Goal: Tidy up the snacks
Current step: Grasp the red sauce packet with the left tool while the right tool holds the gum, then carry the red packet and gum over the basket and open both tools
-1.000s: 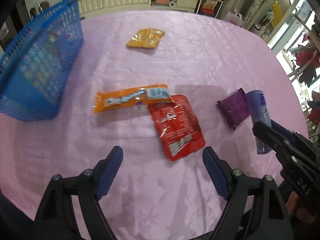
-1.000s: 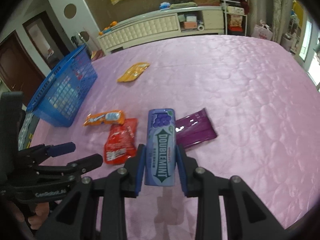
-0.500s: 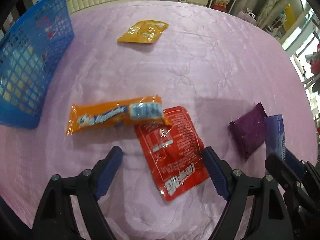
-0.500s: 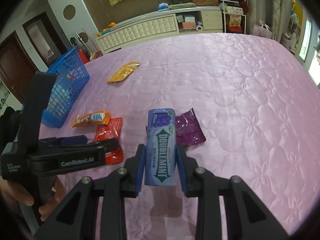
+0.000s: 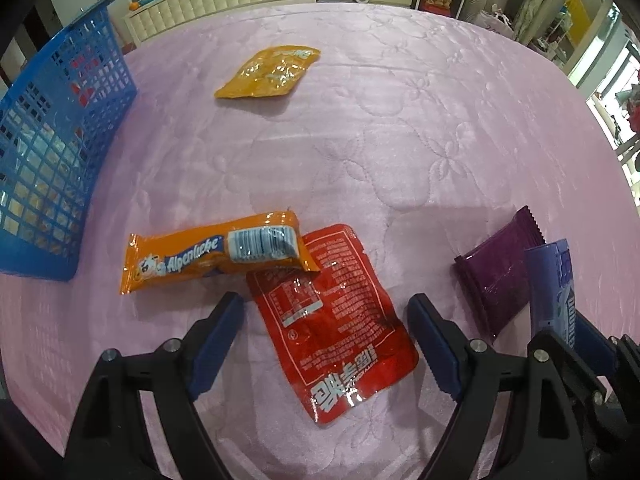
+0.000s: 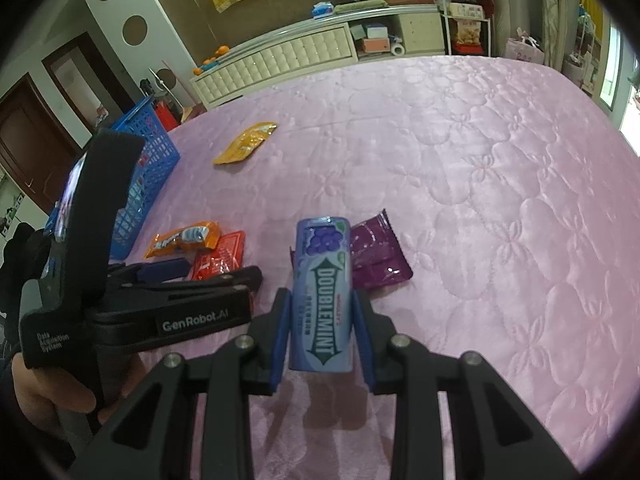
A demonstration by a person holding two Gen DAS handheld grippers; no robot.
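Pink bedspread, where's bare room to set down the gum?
Free: the wide stretch of the pink bedspread right of the yellow packet, beyond the purple packet. Crowded: around the orange candy bar overlapping the red pouch, near the blue basket.

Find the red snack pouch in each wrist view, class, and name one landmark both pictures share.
Left wrist: the red pouch lies at centre bottom, between the open fingers of the left gripper.
Right wrist: red pouch is left of centre, partly hidden behind the left gripper.
Shared landmark: the blue basket, at left in both.
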